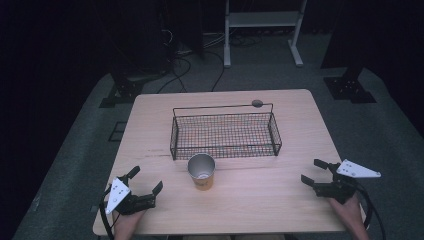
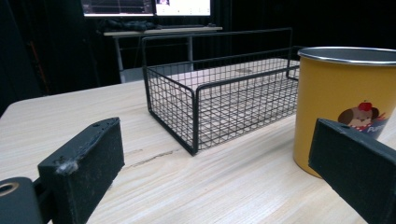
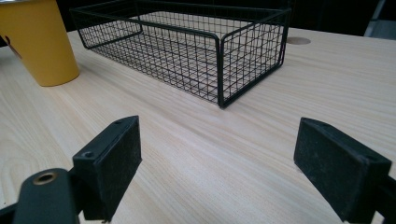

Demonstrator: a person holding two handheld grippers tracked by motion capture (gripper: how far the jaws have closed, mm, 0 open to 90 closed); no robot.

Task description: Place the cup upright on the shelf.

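A yellow cup [image 1: 201,171] with a metal rim stands upright on the wooden table [image 1: 280,195], just in front of a black wire basket [image 1: 225,132]. My left gripper [image 1: 145,181] rests open at the table's front left, its jaws wide apart and pointing toward the cup [image 2: 348,105]. At the front right, my right gripper [image 1: 314,171] is also open with nothing between its jaws. In the right gripper view the basket [image 3: 187,44] lies ahead and the cup [image 3: 39,42] stands at the far left. The basket [image 2: 224,93] looks empty.
A small round dark spot [image 1: 257,103] sits near the table's back edge behind the basket. Beyond the table are a white metal stand [image 1: 262,30], cables on the floor and dark equipment bases.
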